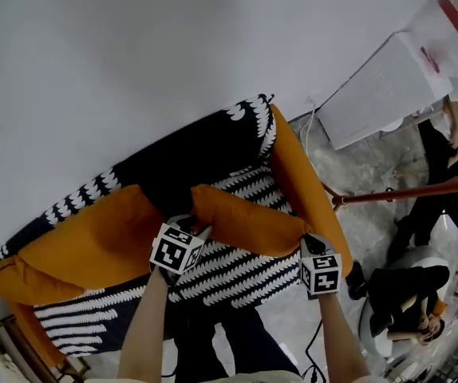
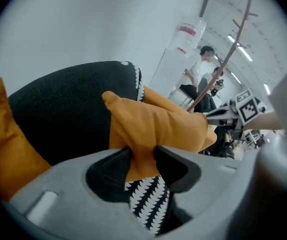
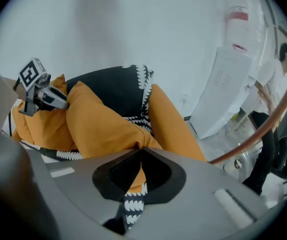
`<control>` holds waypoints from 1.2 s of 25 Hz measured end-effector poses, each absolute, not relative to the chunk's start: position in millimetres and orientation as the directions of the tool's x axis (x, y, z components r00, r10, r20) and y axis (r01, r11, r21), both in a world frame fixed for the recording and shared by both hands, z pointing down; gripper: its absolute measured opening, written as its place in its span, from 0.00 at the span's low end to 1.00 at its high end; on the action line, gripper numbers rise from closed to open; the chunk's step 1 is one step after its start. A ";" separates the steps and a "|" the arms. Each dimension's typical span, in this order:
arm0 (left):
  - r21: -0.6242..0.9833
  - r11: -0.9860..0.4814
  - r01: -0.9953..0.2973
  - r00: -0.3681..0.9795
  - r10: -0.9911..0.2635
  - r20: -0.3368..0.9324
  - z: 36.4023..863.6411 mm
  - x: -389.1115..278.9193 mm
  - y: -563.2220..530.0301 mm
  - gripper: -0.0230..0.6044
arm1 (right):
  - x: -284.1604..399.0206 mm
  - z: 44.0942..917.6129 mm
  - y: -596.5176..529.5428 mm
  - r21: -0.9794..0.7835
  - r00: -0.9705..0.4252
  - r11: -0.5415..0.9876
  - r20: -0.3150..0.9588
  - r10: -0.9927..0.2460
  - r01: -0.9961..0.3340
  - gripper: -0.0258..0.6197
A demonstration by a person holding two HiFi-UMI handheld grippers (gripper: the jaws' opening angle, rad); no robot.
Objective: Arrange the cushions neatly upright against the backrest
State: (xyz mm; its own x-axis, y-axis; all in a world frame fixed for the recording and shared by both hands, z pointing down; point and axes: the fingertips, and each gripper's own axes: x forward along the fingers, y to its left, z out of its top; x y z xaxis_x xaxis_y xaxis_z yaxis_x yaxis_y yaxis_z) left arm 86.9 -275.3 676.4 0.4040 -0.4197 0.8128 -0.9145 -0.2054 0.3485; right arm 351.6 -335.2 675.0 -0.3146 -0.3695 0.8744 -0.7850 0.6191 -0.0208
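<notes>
a: left gripper (image 2: 142, 158) has a proper bite here. its two pads are pinching one corner of the orange cushion (image 2: 156, 126), with the fabric bunched up between them.

b: and the right gripper (image 3: 139, 159) matches it at the other end. those jaws are almost pressed together, with just a thin fold of the same cushion caught between them.

a: in the head view the cushion is strung between the two grippers. it's held over the patterned seat (image 1: 237, 274), in front of the black backrest (image 1: 189, 154).

b: is it touching the backrest?

a: can't tell from these views. its far edge sits close to it, that's as much as i'd say.

b: over on the left there's the second orange cushion (image 1: 89, 246). it's slumped at a tilt at the seat's left end, up against the backrest.

a: and the orange armrest (image 1: 301, 178) runs down the right side, just beside the end the right gripper is holding.

b: both grippers angle steeply downward into the sofa.
</notes>
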 end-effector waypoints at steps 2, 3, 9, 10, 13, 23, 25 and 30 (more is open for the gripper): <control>0.347 -0.151 -0.926 0.377 -0.443 0.813 679.9 78.2 -269.4 0.30 | 335.8 674.1 -354.6 0.000 -0.327 0.668 0.872 -0.364 -0.744 0.07; 0.347 -0.128 -0.929 0.366 -0.449 0.815 682.3 74.5 -266.2 0.30 | 327.8 674.0 -363.5 0.010 -0.333 0.691 0.871 -0.361 -0.723 0.07; 0.373 -0.033 -0.927 0.346 -0.456 0.820 699.1 65.3 -246.0 0.29 | 283.5 676.5 -410.7 0.062 -0.360 0.820 0.878 -0.315 -0.568 0.07; 0.374 -0.018 -0.927 0.340 -0.457 0.822 702.4 62.2 -243.4 0.29 | 273.9 678.4 -417.3 0.067 -0.366 0.838 0.879 -0.307 -0.542 0.07; 0.379 0.030 -0.925 0.326 -0.452 0.830 712.4 57.7 -233.6 0.28 | 249.9 686.0 -430.1 0.073 -0.377 0.881 0.885 -0.273 -0.468 0.07; 0.385 0.155 -0.910 0.289 -0.431 0.855 751.1 70.7 -221.4 0.22 | 209.1 720.3 -468.4 0.066 -0.355 0.957 0.919 -0.168 -0.282 0.08; 0.397 0.170 -0.902 0.293 -0.436 0.851 756.8 72.6 -222.5 0.21 | 201.7 730.9 -470.7 0.074 -0.350 0.962 0.922 -0.167 -0.263 0.09; 0.410 0.176 -0.895 0.300 -0.444 0.844 764.4 78.0 -222.3 0.20 | 203.0 756.4 -483.5 0.193 -0.259 0.929 0.924 -0.280 -0.317 0.13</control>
